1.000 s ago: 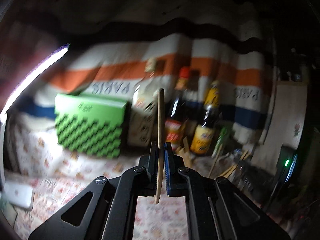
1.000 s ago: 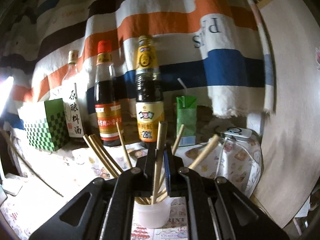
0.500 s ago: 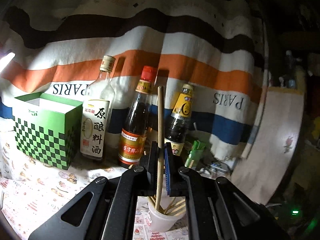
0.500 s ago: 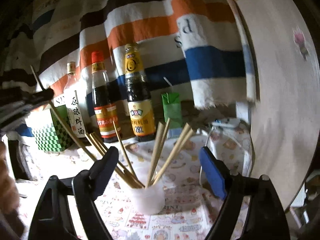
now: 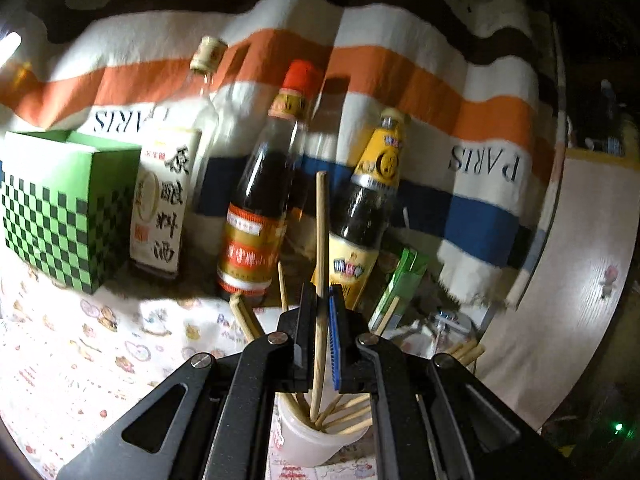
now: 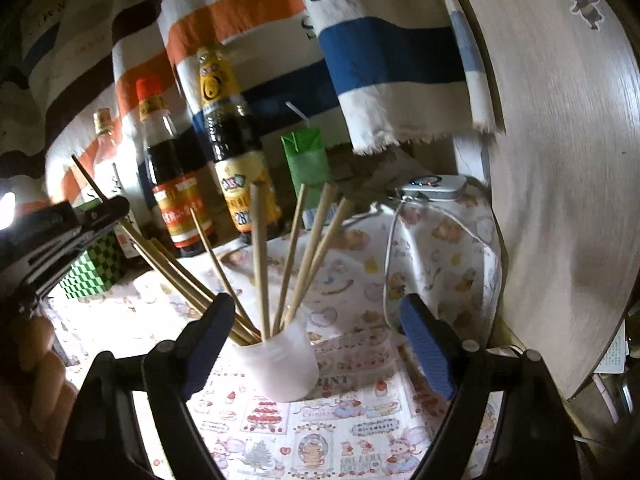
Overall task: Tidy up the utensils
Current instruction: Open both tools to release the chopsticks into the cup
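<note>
A white plastic cup stands on the patterned tablecloth with several wooden chopsticks fanned out of it. My right gripper is open just in front of the cup, a blue pad on either side and nothing between them. My left gripper is shut on one upright chopstick, directly above the cup; the stick's lower end reaches inside the rim among the others. In the right wrist view the left gripper comes in from the left with its chopstick slanting up.
Three sauce bottles stand in a row behind the cup, against a hanging striped cloth. A green checkered box sits at the left, a small green carton behind. A wooden panel closes the right side.
My right gripper opened and left its chopstick in the cup, then drew back. My left gripper swung right with its chopstick to above the cup, and the stick's end has sunk inside.
</note>
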Demonstrator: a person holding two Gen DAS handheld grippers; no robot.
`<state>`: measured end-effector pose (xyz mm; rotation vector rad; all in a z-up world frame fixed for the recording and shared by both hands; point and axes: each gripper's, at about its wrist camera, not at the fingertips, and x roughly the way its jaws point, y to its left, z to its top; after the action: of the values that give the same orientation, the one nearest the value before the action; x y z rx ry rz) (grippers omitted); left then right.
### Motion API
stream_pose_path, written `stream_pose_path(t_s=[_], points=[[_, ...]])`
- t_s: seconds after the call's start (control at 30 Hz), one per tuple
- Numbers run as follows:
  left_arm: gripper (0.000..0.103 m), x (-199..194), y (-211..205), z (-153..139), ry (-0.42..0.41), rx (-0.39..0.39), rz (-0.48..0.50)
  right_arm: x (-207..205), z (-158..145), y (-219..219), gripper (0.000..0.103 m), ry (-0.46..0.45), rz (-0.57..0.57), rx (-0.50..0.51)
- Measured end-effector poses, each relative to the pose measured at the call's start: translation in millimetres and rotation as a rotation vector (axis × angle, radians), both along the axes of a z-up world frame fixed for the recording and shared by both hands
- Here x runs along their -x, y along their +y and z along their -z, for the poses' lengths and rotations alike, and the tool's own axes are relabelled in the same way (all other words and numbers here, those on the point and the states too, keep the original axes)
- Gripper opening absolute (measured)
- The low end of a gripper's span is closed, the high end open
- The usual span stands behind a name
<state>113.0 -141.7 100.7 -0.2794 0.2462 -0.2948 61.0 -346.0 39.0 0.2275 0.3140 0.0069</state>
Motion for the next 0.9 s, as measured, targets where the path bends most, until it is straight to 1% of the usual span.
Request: stream_pose_path(t_s=[0.1, 0.23, 0.47, 0.8, 0.9], points=[[0.005, -1, 0, 6, -0.003, -0.013, -0.011, -1, 1, -1, 0.083, 0.007, 0.002, -0.015], [0.005, -5, 1, 11, 0.014, -0.005, -0.006, -1, 1, 1, 0.083, 0.006, 0.001, -0.001], [0.006, -12, -5, 24, 0.04, -0.021, 0.003, -2, 1, -2, 0.083, 0.003, 0.025, 0.006], [0.008, -27, -9, 48, 0.102, -0.041, 0.014, -12, 8, -4, 0.084, 0.057, 0.024, 0.004], [0.008, -30, -11, 55, 0.114, -0.06, 0.025, -12, 8, -4, 0.084, 0.06, 0.02, -0.003]])
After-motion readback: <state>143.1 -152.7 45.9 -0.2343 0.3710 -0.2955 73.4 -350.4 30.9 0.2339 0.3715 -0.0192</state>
